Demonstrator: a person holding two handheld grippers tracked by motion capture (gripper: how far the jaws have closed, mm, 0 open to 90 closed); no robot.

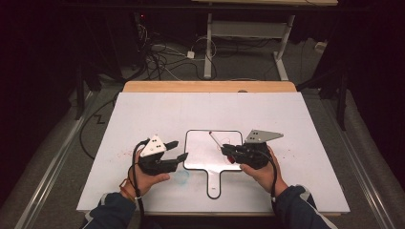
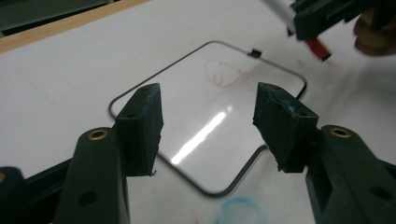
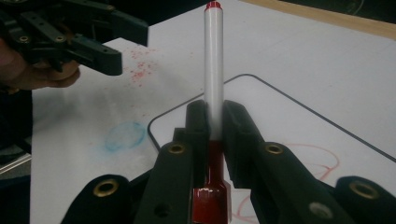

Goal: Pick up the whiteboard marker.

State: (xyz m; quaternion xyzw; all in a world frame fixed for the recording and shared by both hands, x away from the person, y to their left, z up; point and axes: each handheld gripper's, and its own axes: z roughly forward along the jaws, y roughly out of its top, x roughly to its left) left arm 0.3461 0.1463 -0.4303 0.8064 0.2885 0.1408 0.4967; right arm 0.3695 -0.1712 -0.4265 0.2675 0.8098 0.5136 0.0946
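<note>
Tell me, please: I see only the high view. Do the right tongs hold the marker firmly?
Observer: Yes. In the right gripper view the right tongs press both pads on the marker, just above its red cap.
Operator: Do the left tongs hold anything?
Observer: No. The left gripper view shows the left tongs open, with nothing between them, above the whiteboard.
Operator: What is drawn on it?
Observer: A looped red line near the far rim.
</note>
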